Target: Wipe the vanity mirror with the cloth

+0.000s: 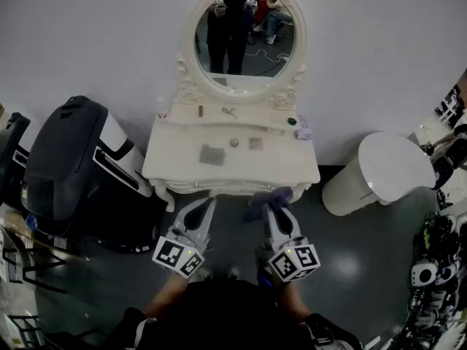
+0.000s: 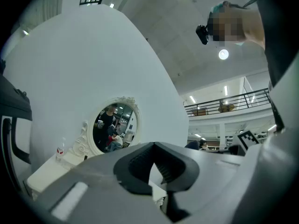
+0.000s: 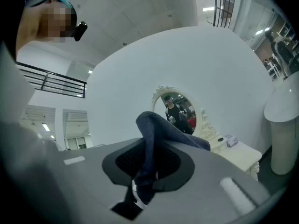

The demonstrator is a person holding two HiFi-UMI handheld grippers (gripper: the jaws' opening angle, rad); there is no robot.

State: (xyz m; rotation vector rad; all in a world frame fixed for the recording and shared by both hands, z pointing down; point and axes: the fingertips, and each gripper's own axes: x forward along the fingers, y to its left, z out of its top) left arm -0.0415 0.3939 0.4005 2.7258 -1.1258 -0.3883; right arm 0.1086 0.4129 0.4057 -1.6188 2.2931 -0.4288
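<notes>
The white vanity table [image 1: 281, 162] stands against the wall, with its oval vanity mirror [image 1: 244, 35] in an ornate white frame. Both grippers hang just in front of the table's front edge, below the mirror. My right gripper [image 1: 273, 204] is shut on a dark blue cloth [image 1: 267, 196], which bunches up over its jaws [image 3: 155, 136]. My left gripper [image 1: 206, 203] is shut with nothing in it. The mirror shows far ahead in the left gripper view [image 2: 113, 129] and in the right gripper view [image 3: 177, 108], with a person reflected in it.
A black and white machine [image 1: 69, 159] stands left of the table. A white round stand [image 1: 387, 170] is at the right, with clutter beyond it. On the tabletop lie a grey pad [image 1: 212, 154], a small bottle [image 1: 162, 109] and a small box [image 1: 303, 127].
</notes>
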